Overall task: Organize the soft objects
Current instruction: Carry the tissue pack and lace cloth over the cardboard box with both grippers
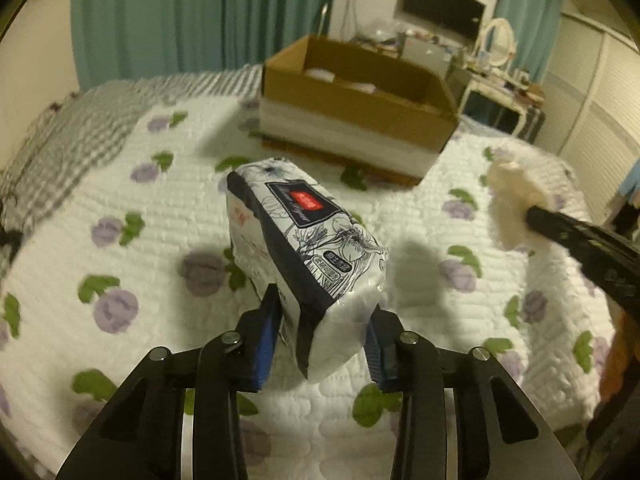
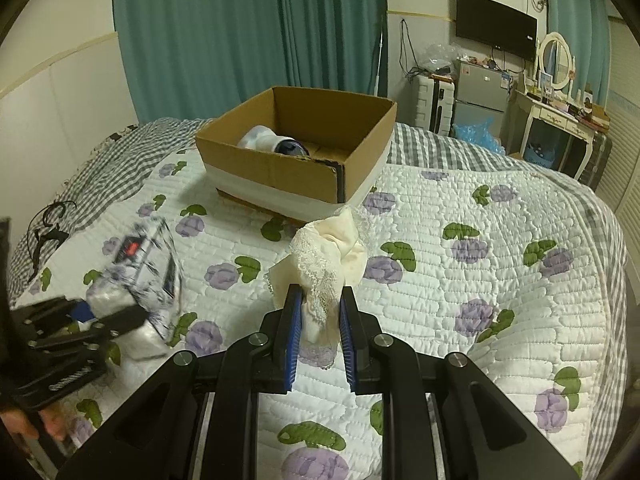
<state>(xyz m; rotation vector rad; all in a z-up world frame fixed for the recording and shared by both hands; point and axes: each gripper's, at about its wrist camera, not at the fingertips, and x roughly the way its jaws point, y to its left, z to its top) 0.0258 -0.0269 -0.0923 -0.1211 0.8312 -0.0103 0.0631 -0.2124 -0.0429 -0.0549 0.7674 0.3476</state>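
Observation:
A tissue pack (image 1: 304, 232) in white wrap with dark floral print and a red label hangs tilted above the bed. My left gripper (image 1: 324, 308) is shut on its near end, blue pads (image 1: 266, 332) pressing both sides. The right wrist view shows that pack (image 2: 140, 264) blurred at the left, in the left gripper (image 2: 100, 316). My right gripper (image 2: 320, 292) is shut on a bunched cream lace cloth (image 2: 332, 248), which stands up above its fingers. From the left wrist view the cloth (image 1: 510, 196) sits at the right, on the right gripper's tip (image 1: 536, 212).
An open cardboard box (image 2: 280, 168) sits on the far side of the flowered quilt (image 2: 480, 280), with a white and blue soft item (image 2: 268, 142) inside. A grey checked blanket (image 2: 100, 160) lies at the left. Beyond the bed are teal curtains, a fridge and a dressing table (image 2: 556, 116).

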